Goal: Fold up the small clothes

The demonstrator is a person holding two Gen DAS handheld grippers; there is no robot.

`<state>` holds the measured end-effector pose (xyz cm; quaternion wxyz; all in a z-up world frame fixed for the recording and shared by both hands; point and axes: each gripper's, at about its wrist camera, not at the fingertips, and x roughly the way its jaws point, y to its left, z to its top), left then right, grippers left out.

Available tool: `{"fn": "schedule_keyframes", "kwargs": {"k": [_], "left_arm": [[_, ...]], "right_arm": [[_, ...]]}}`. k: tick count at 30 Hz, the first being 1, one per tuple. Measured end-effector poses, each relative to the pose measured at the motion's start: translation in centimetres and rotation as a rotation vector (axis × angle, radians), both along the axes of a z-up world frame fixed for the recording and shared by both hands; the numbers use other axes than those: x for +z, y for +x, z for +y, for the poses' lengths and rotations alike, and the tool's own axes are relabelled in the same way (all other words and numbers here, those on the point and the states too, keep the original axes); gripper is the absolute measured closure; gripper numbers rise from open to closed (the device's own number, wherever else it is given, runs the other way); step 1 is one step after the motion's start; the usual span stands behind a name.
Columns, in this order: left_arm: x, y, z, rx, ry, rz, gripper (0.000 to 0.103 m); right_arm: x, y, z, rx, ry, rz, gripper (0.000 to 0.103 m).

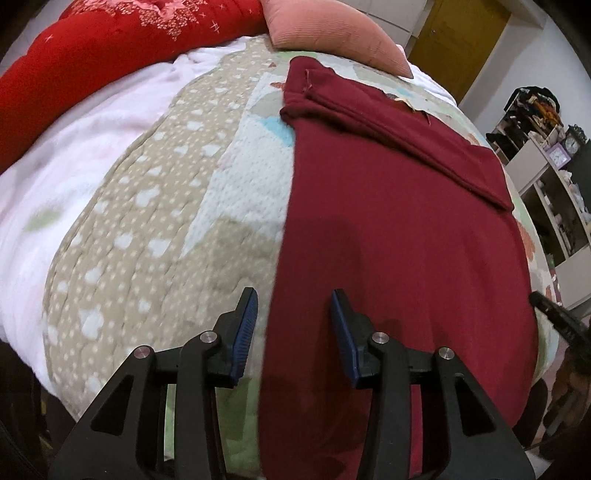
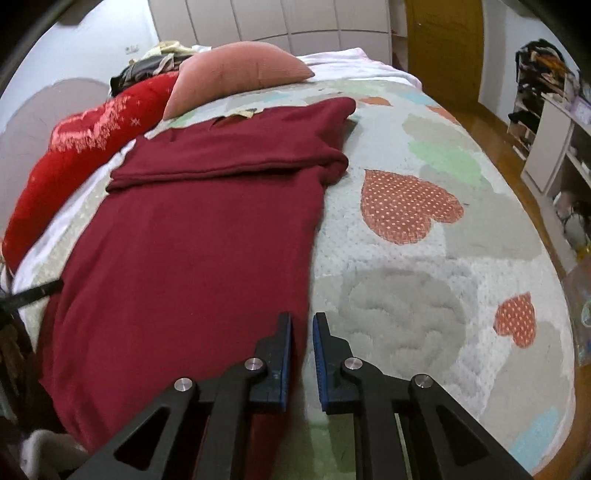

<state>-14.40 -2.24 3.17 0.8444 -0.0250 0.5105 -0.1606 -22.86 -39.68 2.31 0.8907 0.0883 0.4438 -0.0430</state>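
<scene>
Left wrist view: left claw point(image 1: 293, 325), blue pads apart, nothing between them, hovers over the near left edge of the maroon garment point(image 1: 399, 236). Garment lies flat on the quilt point(image 1: 155, 206) of the bed, its far part folded over in a band. Pink cushion point(image 1: 332, 33) just beyond garment's far end; red blanket point(image 1: 92, 55) well left of garment.

Right wrist view: right claw point(image 2: 303, 350), pads nearly together w/ a narrow gap, straddles garment's point(image 2: 192, 240) near right edge; whether cloth is pinched cannot be told. Heart patch point(image 2: 406, 206) on quilt point(image 2: 424, 288) lies right of garment; cushion point(image 2: 236, 70) beyond its folded far end.
</scene>
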Motion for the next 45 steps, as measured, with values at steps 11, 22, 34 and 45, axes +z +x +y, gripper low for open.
{"fn": "schedule_keyframes", "kwargs": {"k": [11, 22, 34, 45], "left_arm": [[-0.2, -1.6, 0.3, -0.010, 0.049, -0.032, 0.061], [-0.3, -1.9, -0.3, -0.011, 0.071, -0.042, 0.054], [-0.5, -2.1, -0.4, -0.012, 0.070, -0.045, 0.049], [-0.7, -2.3, -0.5, -0.027, 0.069, -0.037, 0.045]], "right_arm": [[0.6, -3.5, 1.9, 0.098, 0.114, 0.014, 0.055], [-1.0, -4.3, 2.2, 0.072, 0.149, 0.025, 0.055], [-1.7, -3.8, 3.2, 0.130, 0.176, 0.018, 0.023], [-1.9, -4.0, 3.1, 0.114, 0.208, 0.008, 0.021]]}}
